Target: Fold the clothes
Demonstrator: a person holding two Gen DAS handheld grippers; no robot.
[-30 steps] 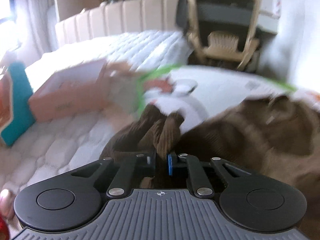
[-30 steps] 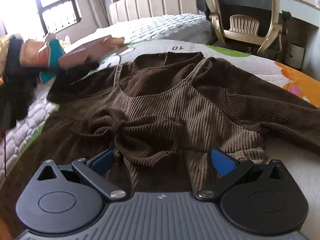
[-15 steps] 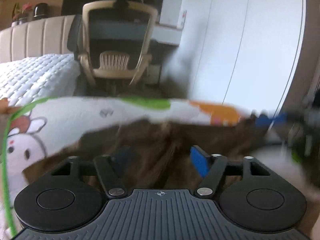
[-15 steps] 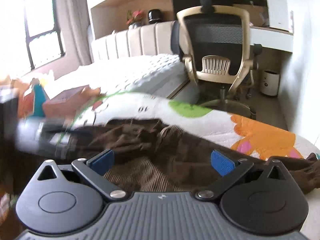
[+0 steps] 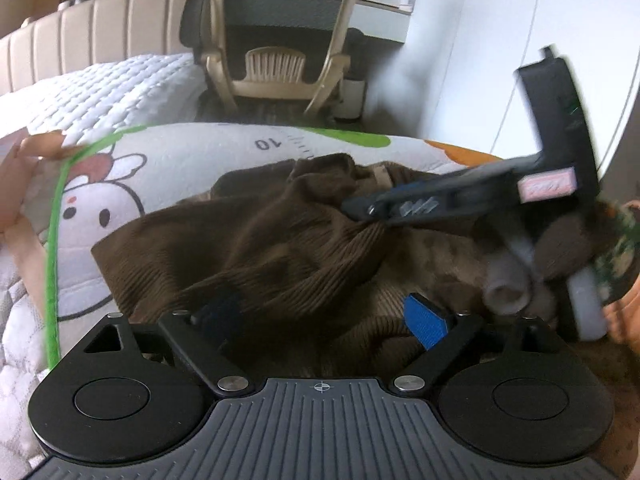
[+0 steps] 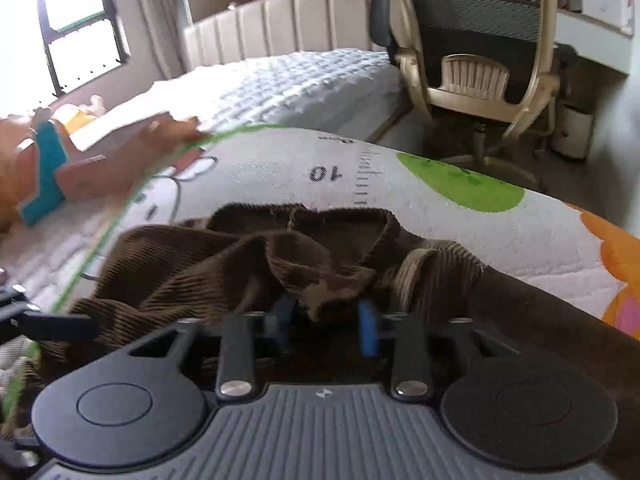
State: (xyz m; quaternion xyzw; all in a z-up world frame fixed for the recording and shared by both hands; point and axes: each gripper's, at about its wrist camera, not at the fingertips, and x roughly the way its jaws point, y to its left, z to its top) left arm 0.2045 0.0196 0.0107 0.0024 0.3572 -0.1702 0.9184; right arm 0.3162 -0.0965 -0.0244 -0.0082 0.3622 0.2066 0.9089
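**Gathering a brown ribbed garment on the printed mat**

Lying crumpled across the cartoon-printed mat (image 6: 460,216), the brown ribbed garment (image 5: 280,240) is being handled from two sides. It is being kept near the middle of the mat, with its far edge bunched just below the printed "10" (image 6: 326,174).

The left tongs (image 5: 320,316) are being opened wide over the near part of the fabric; cloth is lying between the blue pads (image 5: 424,320), but it is not being pressed by them.

The right tongs (image 6: 326,320) are being closed on a raised fold of the garment near its far edge, and the fold is being pinched between the pads. In the left wrist view the right tongs (image 5: 360,210) are being seen from the side, blurred, with fabric being drawn up at their tip.

Beyond the mat, a white quilted bed (image 6: 300,80) and a mesh-backed office chair (image 6: 480,40) are being shown.
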